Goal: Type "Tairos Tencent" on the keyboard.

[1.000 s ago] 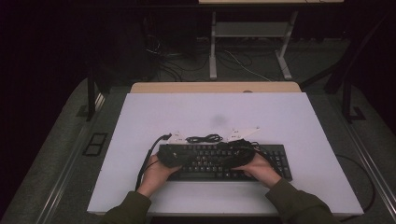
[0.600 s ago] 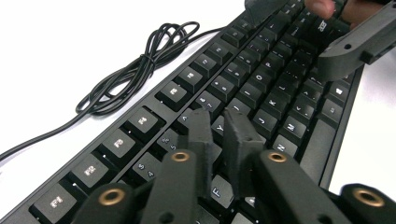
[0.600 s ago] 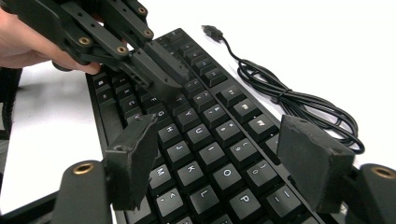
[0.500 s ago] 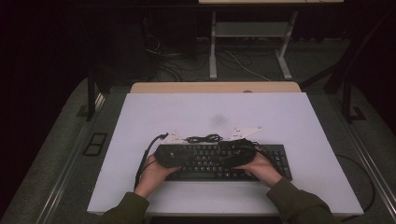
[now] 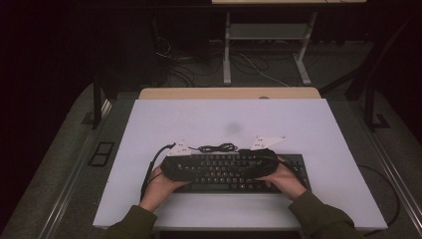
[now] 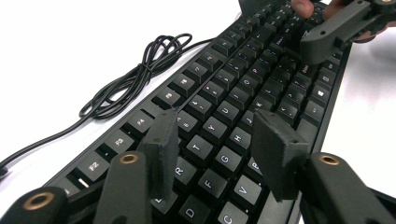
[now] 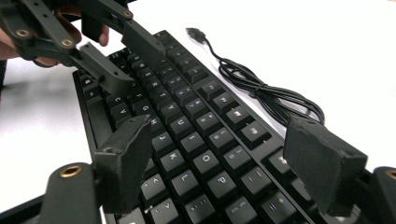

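A black keyboard (image 5: 293, 172) lies across the near part of the white table (image 5: 219, 117). Its coiled black cable (image 5: 217, 148) rests just behind it. My left gripper (image 5: 191, 169) hovers low over the keyboard's left half and points along the key rows. In the left gripper view my left gripper (image 6: 217, 149) has just been opening, with bare keys (image 6: 219, 128) below and nothing between the jaws. My right gripper (image 5: 254, 167) faces it from the right half. In the right gripper view my right gripper (image 7: 224, 158) has also been opening wider and holds nothing.
The cable's plug end (image 7: 194, 32) lies loose on the table behind the keyboard. Beyond the white top a wooden table edge (image 5: 229, 93) shows, then a dark floor with cables and a metal desk frame (image 5: 263, 50). Bare table stretches behind the keyboard.
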`<action>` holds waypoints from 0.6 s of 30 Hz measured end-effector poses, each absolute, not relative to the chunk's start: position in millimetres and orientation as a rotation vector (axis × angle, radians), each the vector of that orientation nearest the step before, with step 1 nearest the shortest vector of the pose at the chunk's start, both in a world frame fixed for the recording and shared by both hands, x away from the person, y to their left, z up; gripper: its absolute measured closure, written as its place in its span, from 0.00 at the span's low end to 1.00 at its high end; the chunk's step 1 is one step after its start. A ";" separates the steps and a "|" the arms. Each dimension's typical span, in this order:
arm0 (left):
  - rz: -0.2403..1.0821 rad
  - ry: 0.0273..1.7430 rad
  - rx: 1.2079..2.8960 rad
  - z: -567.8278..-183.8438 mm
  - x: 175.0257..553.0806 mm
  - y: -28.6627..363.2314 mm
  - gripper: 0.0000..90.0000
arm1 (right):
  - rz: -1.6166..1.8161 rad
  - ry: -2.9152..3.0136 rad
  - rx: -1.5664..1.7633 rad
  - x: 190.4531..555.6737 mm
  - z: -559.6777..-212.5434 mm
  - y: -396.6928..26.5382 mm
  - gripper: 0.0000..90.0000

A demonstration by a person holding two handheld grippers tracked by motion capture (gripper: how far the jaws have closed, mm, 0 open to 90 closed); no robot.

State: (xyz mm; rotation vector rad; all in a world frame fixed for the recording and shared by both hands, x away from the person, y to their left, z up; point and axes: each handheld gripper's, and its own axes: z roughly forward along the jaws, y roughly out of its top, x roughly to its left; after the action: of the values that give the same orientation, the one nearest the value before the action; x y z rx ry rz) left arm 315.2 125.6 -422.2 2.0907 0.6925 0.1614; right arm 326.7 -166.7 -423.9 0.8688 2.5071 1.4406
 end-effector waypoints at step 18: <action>0.207 0.706 2.020 -419.6 302.6 151.5 0.29 | 1.432 2.444 0.908 320.6 -420.6 -188.7 0.21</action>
State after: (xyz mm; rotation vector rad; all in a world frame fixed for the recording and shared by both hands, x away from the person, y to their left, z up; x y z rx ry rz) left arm 302.6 151.5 -419.6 2.0198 0.7061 0.2075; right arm 320.6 -188.7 -420.6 0.9076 2.4441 1.4315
